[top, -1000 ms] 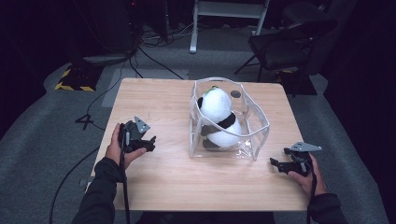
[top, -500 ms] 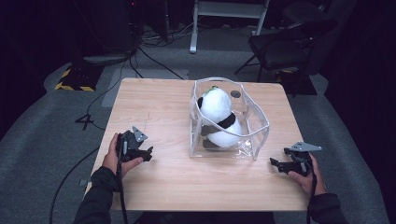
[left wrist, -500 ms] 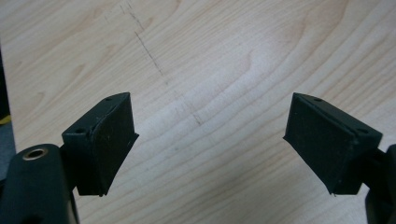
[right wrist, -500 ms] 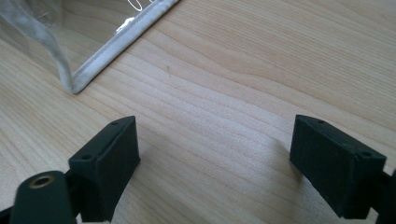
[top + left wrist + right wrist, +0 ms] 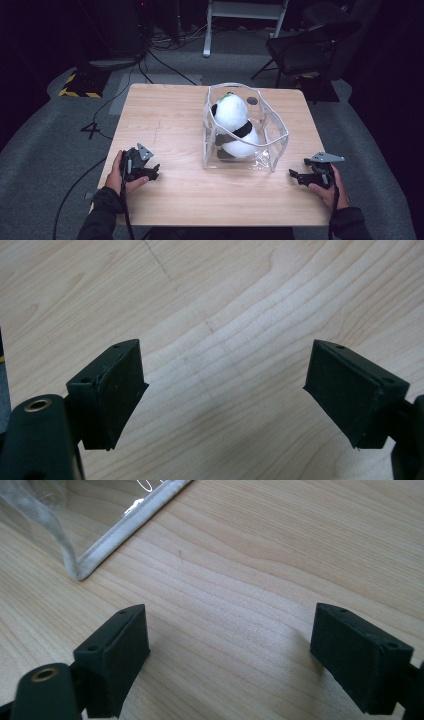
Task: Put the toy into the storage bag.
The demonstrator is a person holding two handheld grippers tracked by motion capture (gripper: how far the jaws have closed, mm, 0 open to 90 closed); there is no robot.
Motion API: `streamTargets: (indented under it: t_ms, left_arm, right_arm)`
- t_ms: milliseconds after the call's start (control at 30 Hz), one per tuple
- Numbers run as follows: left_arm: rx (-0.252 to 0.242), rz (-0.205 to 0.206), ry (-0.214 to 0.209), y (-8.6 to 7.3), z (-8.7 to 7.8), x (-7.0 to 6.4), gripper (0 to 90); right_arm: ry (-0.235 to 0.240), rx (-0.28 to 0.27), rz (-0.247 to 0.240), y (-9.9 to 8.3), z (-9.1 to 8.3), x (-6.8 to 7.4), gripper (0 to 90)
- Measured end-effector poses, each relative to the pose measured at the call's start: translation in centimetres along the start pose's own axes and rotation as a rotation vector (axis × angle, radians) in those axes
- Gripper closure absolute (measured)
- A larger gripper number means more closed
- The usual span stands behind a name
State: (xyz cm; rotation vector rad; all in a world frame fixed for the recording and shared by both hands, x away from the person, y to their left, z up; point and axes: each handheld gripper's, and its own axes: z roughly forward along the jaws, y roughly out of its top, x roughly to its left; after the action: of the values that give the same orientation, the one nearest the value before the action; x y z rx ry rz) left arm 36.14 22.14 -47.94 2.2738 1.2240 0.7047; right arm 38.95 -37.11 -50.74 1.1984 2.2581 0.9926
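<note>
- A clear plastic pouch with pale grey fabric edging (image 5: 272,142) stands open-topped on the pale wooden table (image 5: 170,115), somewhat right of the middle.
- Inside it sits a white and black plush panda toy (image 5: 234,127), upright, with a bit of green showing at the top of its head.
- The left gripper (image 5: 150,172) rests low over the near left part of the table, held in the person's left hand (image 5: 120,175), and points towards the pouch from well apart.
- In the left gripper view its two black jaws stand spread wide, with bare wood grain between them and nothing pinched.
- The right gripper (image 5: 295,175) sits near the table's right edge in the person's right hand (image 5: 325,185), with its grey three-cornered plate on top, and points left towards the pouch's near right corner.
- In the right gripper view its jaws are likewise spread wide and empty over the wood; the pouch's edged corner (image 5: 100,555) lies just ahead, apart from the jaws.
- A dark folding chair (image 5: 310,45) stands on the grey floor beyond the table, and black cables (image 5: 165,62) trail there too.
</note>
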Motion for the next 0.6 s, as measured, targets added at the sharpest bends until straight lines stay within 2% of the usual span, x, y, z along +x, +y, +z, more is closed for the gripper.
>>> streamTargets:
  t_ms: [200, 433, 600]
  left_arm:
    - [0.009, -0.009, 0.012, -1.1, 0.0, -0.2, 16.1]
    - [0.018, -0.030, 0.007, -2.3, 0.0, -0.1, 16.2]
    - [0.002, -0.058, -0.002, -3.2, -0.3, 0.0, 16.2]
  right_arm:
    - [0.000, 0.000, 0.000, 0.0, 0.0, 0.0, 15.6]
    - [0.000, 0.000, 0.000, 0.0, 0.0, 0.0, 15.7]
    - [0.000, 0.000, 0.000, 0.0, 0.0, 0.0, 15.6]
